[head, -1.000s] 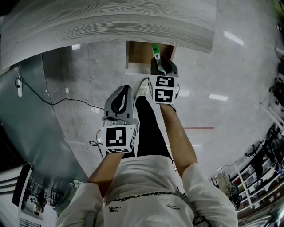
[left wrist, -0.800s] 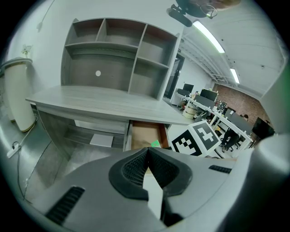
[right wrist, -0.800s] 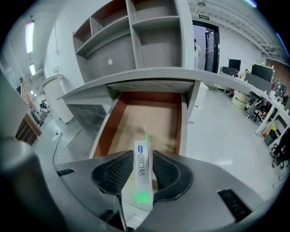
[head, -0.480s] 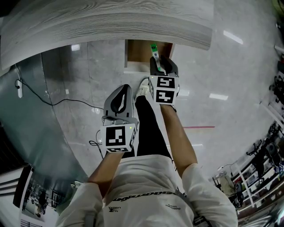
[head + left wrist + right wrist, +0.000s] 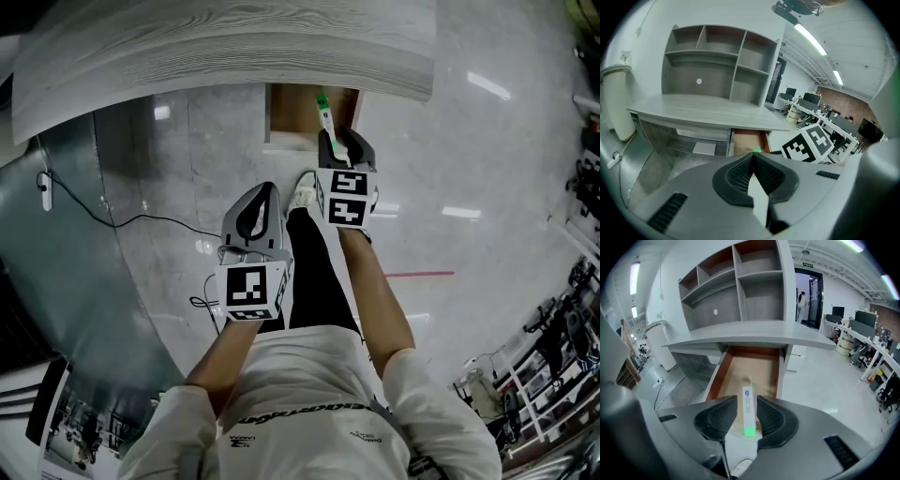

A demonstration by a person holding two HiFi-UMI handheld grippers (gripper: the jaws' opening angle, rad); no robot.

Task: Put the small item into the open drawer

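The small item [image 5: 749, 412], a slim white box with a green end, looks light and stiff to me, best pinched on its long flat sides. It stands between the right tongs [image 5: 747, 403], which are spread wide and not squeezing it, right over the open drawer [image 5: 716, 376]. Left tongs [image 5: 752, 158] are clenched on nothing. The tabletop [image 5: 754, 336] overhangs the drawer, so headroom's tight.
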